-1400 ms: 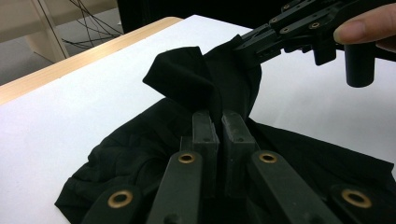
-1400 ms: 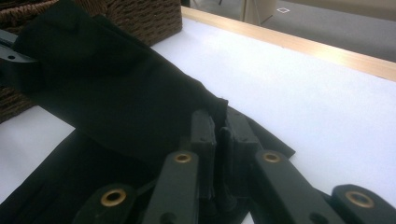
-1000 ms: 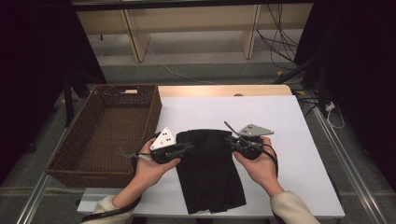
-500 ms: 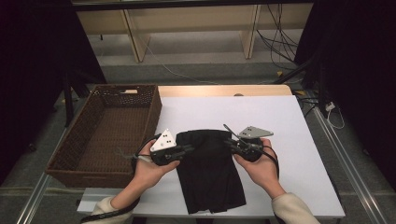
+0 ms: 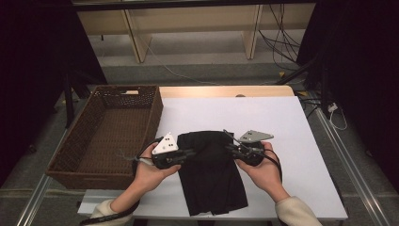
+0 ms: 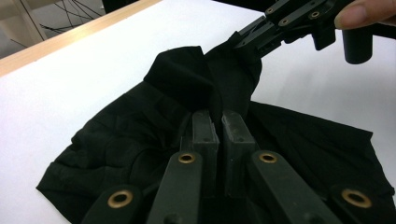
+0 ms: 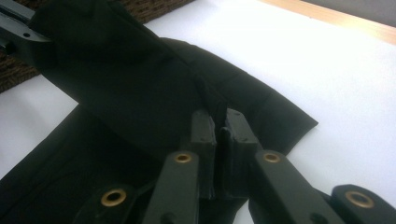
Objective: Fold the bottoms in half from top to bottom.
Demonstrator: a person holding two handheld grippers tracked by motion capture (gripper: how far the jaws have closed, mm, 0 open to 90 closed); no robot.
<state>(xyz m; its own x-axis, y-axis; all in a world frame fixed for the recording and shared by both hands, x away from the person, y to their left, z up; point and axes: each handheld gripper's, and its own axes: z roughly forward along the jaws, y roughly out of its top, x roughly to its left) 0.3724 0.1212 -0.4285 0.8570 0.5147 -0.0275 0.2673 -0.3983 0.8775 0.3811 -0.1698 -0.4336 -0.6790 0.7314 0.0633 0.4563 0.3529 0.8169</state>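
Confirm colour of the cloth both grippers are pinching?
Plain black cloth, no pattern; clearest in the high view against the white table.

One black garment, one basket, two claws

Recording lab or studio: white table; black curtains flanking it; loose cables behind it; bare shelving beyond.

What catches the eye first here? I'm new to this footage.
A black cloth garment lying crumpled on the white table, pinched at its upper corners by the left hand-held gripper and right hand-held gripper. Left of it sits a brown woven wicker basket.
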